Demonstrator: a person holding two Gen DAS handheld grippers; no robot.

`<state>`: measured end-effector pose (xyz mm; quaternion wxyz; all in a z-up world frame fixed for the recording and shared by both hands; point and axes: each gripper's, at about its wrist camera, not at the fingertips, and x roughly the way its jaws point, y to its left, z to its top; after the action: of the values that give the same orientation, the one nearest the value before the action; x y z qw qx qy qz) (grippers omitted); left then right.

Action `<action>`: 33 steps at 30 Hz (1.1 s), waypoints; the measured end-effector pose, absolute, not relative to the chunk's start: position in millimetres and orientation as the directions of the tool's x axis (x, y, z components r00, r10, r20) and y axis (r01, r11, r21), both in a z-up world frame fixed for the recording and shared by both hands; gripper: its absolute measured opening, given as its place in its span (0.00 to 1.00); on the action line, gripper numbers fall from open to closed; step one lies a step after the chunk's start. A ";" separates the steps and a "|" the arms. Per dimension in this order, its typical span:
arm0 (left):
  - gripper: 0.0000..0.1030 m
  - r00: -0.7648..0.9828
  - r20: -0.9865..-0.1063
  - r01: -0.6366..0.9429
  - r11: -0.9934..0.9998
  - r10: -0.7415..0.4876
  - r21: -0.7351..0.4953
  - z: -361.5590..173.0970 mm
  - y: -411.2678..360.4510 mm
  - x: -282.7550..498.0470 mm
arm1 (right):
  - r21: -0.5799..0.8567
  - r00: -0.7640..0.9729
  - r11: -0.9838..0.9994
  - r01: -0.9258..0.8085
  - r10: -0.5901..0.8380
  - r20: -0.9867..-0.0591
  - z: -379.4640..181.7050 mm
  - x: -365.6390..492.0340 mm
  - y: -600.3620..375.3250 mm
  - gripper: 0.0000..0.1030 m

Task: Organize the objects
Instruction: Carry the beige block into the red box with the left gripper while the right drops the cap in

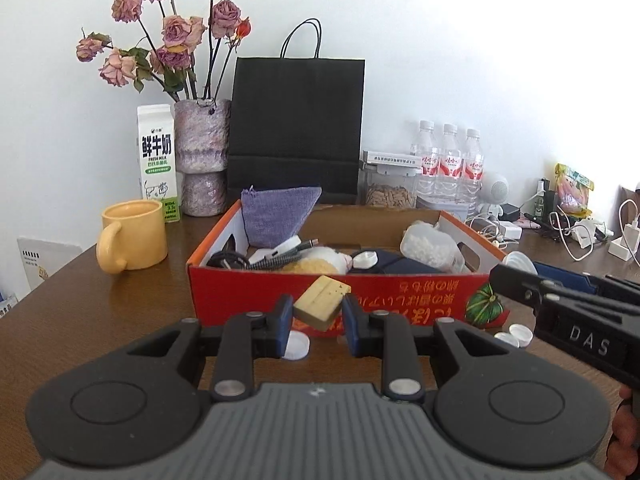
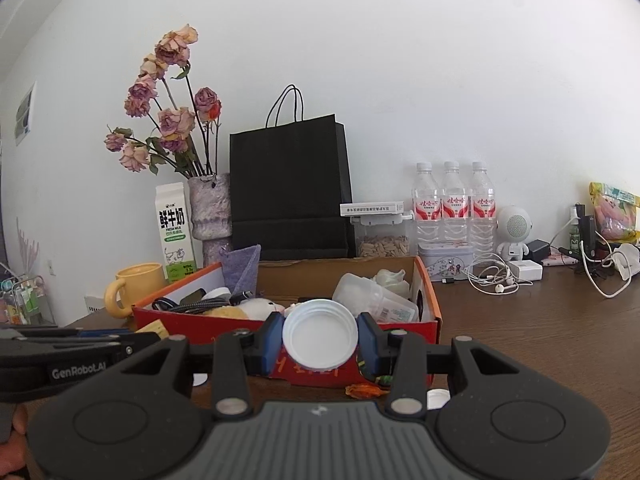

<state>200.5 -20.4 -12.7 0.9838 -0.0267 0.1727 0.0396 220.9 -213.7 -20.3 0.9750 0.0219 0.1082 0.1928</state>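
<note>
A red cardboard box (image 1: 256, 292) with orange rim stands mid-table, filled with cables, a purple cloth pouch (image 1: 276, 214), a plastic jar and other items; it also shows in the right wrist view (image 2: 434, 312). My left gripper (image 1: 316, 314) is shut on a small yellow wooden block (image 1: 320, 302), held just in front of the box's front wall. My right gripper (image 2: 320, 338) is shut on a white plastic lid (image 2: 319, 336), held at the box's front edge. The right gripper's body (image 1: 576, 320) shows at the right of the left wrist view.
Small white caps (image 1: 297, 345) (image 1: 516, 335) lie on the wooden table in front of the box. A yellow mug (image 1: 134, 236), milk carton (image 1: 157, 160), vase of dried roses (image 1: 202, 152), black paper bag (image 1: 296, 128), three water bottles (image 1: 450, 160) and tangled cables (image 1: 576, 232) stand behind.
</note>
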 end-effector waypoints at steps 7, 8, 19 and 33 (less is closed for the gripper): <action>0.26 0.951 -0.294 -0.112 0.993 0.100 -0.025 9.0 -18.6 234.3 | 0.066 0.898 0.918 -0.390 0.395 -0.192 -8.5 250.1 -200.4 0.38; 0.26 0.950 -0.293 -0.120 0.992 0.106 -0.031 10.5 -18.3 241.5 | 0.075 0.896 0.918 -0.390 0.397 -0.200 -8.0 258.5 -197.1 0.38; 0.26 0.946 -0.297 -0.169 0.980 0.131 -0.105 13.3 -6.7 301.3 | 0.063 0.890 0.921 -0.384 0.388 -0.238 -16.4 320.9 -161.9 0.38; 0.27 0.940 -0.328 -0.120 0.990 0.090 -0.073 -3.7 0.5 340.4 | -0.015 0.888 0.921 -0.389 0.370 -0.274 -28.3 351.6 -150.8 0.38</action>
<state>340.4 0.5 -3.7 0.9839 -0.0460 0.1642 0.0533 351.6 -150.8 -28.3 0.9709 -0.0348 0.1339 0.1955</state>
